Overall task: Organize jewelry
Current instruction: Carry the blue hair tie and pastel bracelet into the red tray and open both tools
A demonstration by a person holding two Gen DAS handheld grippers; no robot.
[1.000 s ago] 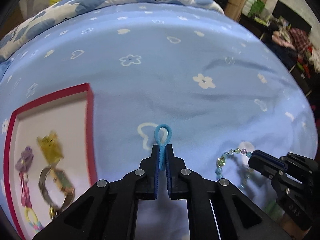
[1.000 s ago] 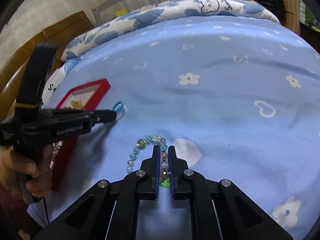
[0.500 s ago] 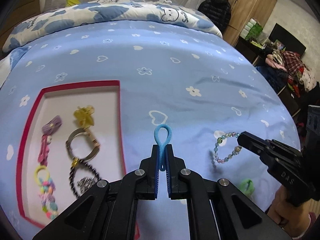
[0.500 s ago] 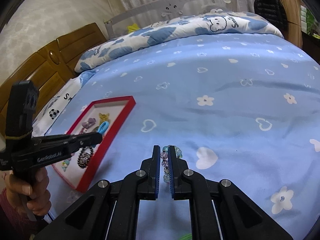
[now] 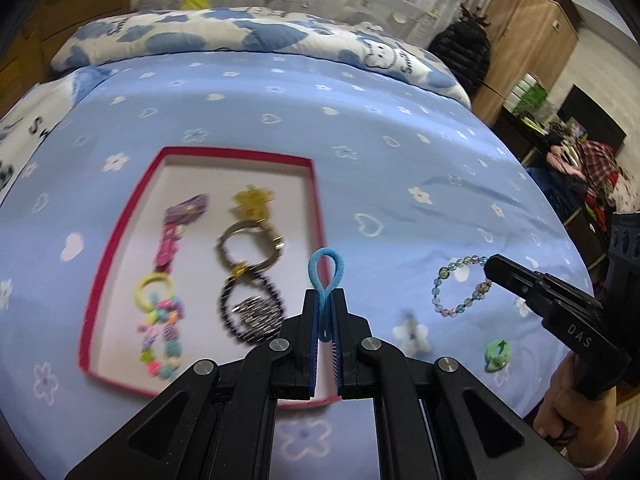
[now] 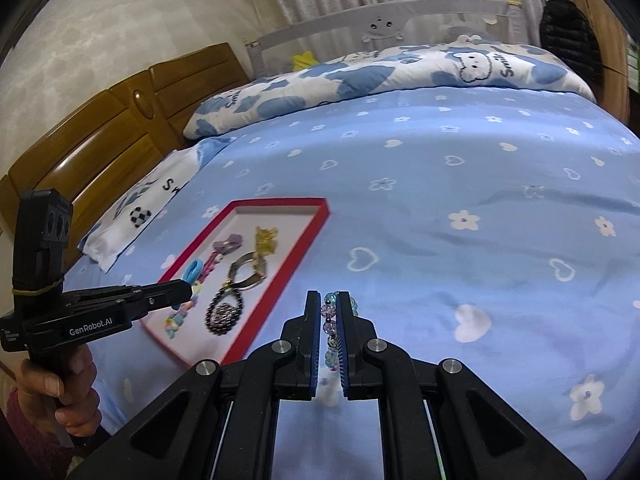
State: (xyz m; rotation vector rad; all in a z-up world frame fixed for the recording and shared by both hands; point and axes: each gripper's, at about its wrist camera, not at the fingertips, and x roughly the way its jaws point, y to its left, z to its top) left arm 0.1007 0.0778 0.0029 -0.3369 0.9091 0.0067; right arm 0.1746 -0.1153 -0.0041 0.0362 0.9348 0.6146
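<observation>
My left gripper (image 5: pixel 325 300) is shut on a blue hair tie (image 5: pixel 325 270) and holds it above the right rim of a red-edged white tray (image 5: pixel 312 184). The tray holds several pieces: a gold bracelet (image 5: pixel 250 244), a black bead bracelet (image 5: pixel 250 312), a purple clip (image 5: pixel 188 208) and a coloured bead string (image 5: pixel 160 328). My right gripper (image 6: pixel 330 308) is shut on a blue-green bead bracelet (image 5: pixel 460 284), lifted off the blue bedsheet, to the right of the tray (image 6: pixel 320 224). The left gripper (image 6: pixel 188 290) and hair tie (image 6: pixel 194 272) also show in the right wrist view.
A green hair tie (image 5: pixel 497 354) and a small white piece (image 5: pixel 412 332) lie on the sheet near the front edge. A quilt (image 5: pixel 248 40) lies at the back, a wooden headboard (image 6: pixel 100 152) to the left, a wardrobe (image 5: pixel 528 40) to the right.
Both grippers have risen from the sheet with their pieces. The left gripper has moved left toward the tray. The bead bracelet now hangs clear of the bed.
</observation>
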